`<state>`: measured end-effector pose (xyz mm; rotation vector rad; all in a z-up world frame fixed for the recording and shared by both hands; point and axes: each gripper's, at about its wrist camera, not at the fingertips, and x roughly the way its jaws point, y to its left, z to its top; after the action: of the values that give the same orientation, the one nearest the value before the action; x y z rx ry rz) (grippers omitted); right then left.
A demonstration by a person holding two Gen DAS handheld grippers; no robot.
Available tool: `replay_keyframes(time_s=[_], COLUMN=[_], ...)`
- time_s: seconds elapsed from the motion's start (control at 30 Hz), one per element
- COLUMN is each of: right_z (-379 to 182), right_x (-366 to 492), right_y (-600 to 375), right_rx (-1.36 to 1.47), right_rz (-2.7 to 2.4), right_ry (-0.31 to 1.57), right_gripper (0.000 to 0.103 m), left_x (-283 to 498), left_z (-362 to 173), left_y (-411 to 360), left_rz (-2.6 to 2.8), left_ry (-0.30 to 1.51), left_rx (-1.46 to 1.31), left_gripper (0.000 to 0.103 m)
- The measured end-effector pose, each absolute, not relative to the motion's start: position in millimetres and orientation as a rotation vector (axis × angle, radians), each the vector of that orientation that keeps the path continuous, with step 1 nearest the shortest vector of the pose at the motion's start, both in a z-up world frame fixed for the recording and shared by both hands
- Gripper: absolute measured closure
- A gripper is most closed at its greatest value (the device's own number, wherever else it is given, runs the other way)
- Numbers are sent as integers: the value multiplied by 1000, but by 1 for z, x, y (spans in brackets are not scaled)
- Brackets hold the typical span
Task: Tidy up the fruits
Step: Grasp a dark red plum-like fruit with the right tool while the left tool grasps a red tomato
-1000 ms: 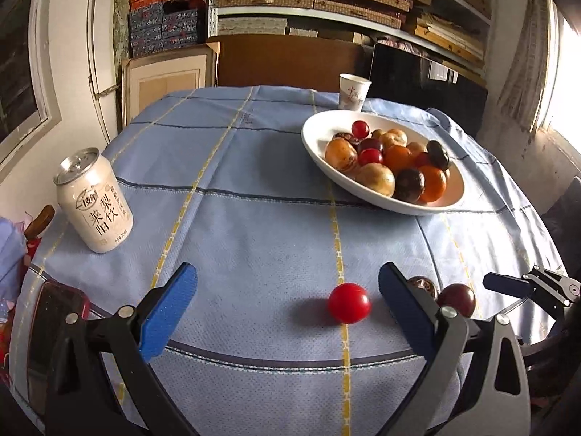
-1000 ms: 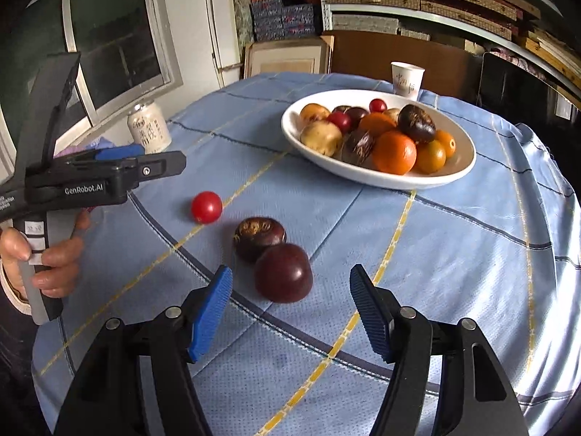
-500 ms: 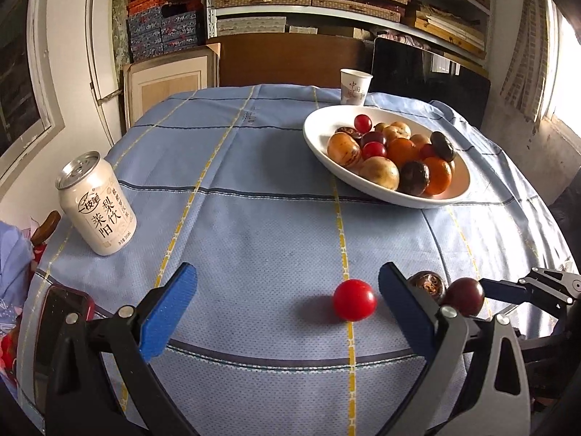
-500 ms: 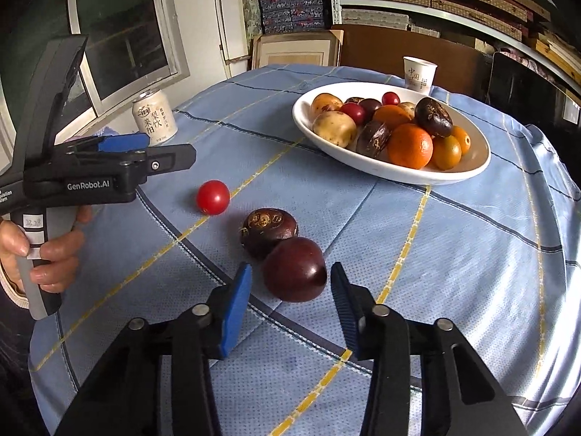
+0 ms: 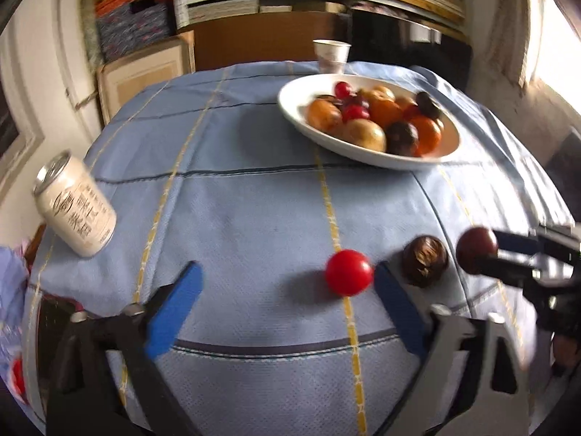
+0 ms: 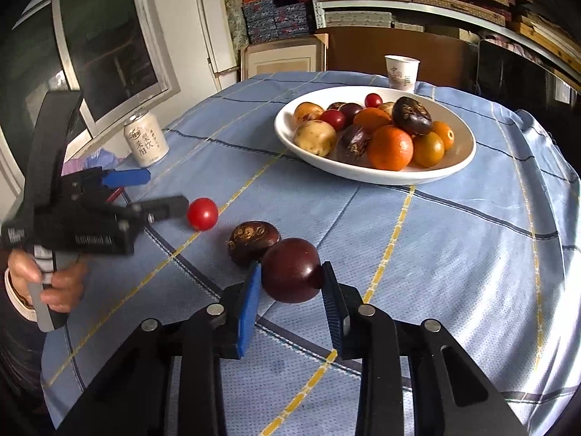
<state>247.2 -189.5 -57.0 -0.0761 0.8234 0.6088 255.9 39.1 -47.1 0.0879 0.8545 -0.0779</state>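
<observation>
Right gripper is clamped on the dark red plum, blue pads pressing both sides at about the fruit's widest part, presumably so the round skin does not squirt out. Can't tell for sure whether the plum is off the blue tablecloth or just resting on it. The wrinkled brown passion fruit sits just beside it on the cloth, touching or nearly touching, so a straight lift looks safer than a sideways drag that could nudge it. Left gripper has jaws wide apart, holding nothing, low over the cloth with the red tomato lying between the fingers, close to the right-hand pad; likely lined up as the next pick, though off-centre, so it probably needs a shift right before closing or the tomato may roll. Left view is motion-blurred. White bowl sits further back on the table, already heaped with oranges, potatoes-looking yellow fruit, dark passion fruit and small red ones; looks like the target, so three loose fruits remain outside it. The pile is high, so the plum probably goes best in a gap near the rim. Drink can stands at the left edge, paper cup behind the bowl, both out of the path.
</observation>
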Motion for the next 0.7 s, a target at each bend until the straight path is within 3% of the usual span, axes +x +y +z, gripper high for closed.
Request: replay_keyframes(time_s=[0.13,0.23,0.53,0.6,0.67,0.7], right_z=[-56,-55,-54,-54,-54,-54], right_x=[247,246,247,247,246,246], right_y=[-189,-188,-189,-189,-189,-189], right_rx=[-78,-82,-79,-80,-81,-82], right_rz=[612,614,607,607,607,606], right_ry=[821,816,813,812,811,810], right_gripper=[69,69,69,69,69,69], left_x=[254,254,258,261,264,265], left_z=[-54,-58,-61,-63,-67,-69], left_y=[25,18,10,9,8,7], left_rz=[-129,-155,-189,-194,-209,-209], left_ry=[866,870,862,869,890,897], left_rx=[144,173,195,196,195,197], left_gripper=[42,50,53,56,71,71])
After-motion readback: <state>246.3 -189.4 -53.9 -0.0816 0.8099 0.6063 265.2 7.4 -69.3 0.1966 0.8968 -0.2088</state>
